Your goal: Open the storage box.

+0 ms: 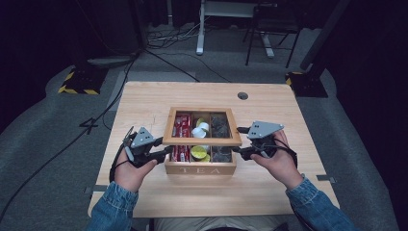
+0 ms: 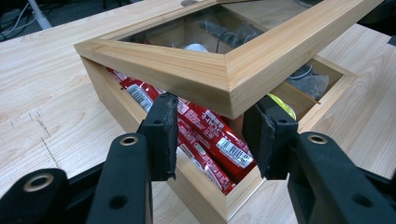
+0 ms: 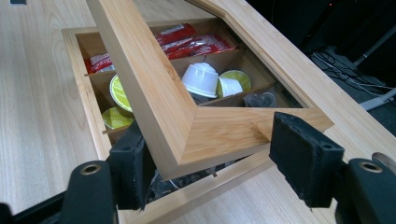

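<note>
A wooden tea box (image 1: 199, 170) stands mid-table, its glass-paned lid (image 1: 202, 140) tilted up off the front. The compartments hold red sachets (image 2: 205, 135), white and yellow-green capsules (image 3: 201, 79) and dark tea bags (image 1: 220, 126). My left gripper (image 1: 164, 148) is at the lid's front left corner, and in the left gripper view the gripper (image 2: 212, 133) is shut on that corner of the lid (image 2: 224, 70). My right gripper (image 1: 238, 140) is at the front right corner. In the right gripper view the gripper (image 3: 217, 158) is open, with the lid corner (image 3: 224, 130) between its jaws.
The light wooden table (image 1: 144, 96) has a round cable hole (image 1: 243, 95) near its far edge. Bare tabletop lies on both sides of the box. Beyond the table are grey carpet, floor cables (image 1: 168, 41) and stand legs (image 1: 199, 29).
</note>
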Demonstrator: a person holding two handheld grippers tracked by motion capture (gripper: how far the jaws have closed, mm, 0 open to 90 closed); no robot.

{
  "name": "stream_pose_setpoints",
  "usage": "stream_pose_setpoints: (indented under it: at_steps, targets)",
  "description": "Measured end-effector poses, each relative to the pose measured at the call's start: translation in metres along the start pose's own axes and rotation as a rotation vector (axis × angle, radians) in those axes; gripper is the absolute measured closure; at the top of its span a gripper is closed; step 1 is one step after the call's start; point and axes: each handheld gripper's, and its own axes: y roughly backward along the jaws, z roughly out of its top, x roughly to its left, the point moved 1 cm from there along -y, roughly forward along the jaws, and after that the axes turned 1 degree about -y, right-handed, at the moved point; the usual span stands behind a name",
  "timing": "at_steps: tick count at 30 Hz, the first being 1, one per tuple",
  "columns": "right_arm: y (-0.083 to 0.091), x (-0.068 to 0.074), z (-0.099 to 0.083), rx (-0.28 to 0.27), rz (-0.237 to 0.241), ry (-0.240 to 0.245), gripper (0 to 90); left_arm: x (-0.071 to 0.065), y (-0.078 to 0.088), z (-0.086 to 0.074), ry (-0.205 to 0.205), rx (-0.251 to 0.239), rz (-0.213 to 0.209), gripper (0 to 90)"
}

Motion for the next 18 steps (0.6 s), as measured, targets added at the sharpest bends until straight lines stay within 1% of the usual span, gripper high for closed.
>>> stream_pose_setpoints:
  at_steps: [1,3,4,7,9,10,12,15,16,17,18]
  targets:
    - [0.0,-0.001,0.0,-0.002,0.002,0.0,33.0,0.0,0.0,0.0,0.0,-0.003,0.0,55.6]
    - [0.0,-0.001,0.001,-0.005,0.006,0.005,33.1,-0.002,-0.002,-0.001,-0.002,-0.014,-0.02,54.9]
    - [0.0,-0.002,0.001,-0.004,0.008,0.007,33.3,-0.002,-0.003,-0.002,-0.01,-0.023,-0.023,54.4]
    - [0.001,-0.002,0.003,0.001,0.008,0.026,35.0,-0.003,-0.004,-0.003,-0.007,-0.03,-0.029,50.9]
    - [0.004,-0.003,0.006,-0.009,0.002,0.038,37.2,-0.002,-0.003,-0.003,-0.009,-0.026,-0.019,48.5]
    - [0.005,-0.004,0.007,-0.014,0.0,0.039,38.0,-0.002,-0.003,-0.004,-0.002,-0.021,-0.014,47.4]
    - [0.008,-0.008,0.012,-0.037,-0.003,0.04,41.2,0.0,-0.003,-0.005,-0.011,-0.006,-0.007,44.9]
    - [0.012,-0.014,0.018,-0.068,0.002,0.033,45.1,0.001,-0.003,-0.007,-0.008,0.001,-0.005,41.8]
    - [0.012,-0.017,0.02,-0.075,0.006,0.029,46.2,0.001,-0.002,-0.008,-0.003,0.002,-0.003,41.8]
    - [0.013,-0.019,0.022,-0.08,0.011,0.027,47.3,0.002,-0.002,-0.008,-0.01,0.005,0.0,41.8]
    - [0.013,-0.022,0.025,-0.086,0.013,0.023,48.2,0.002,-0.001,-0.009,-0.006,0.006,0.003,41.7]
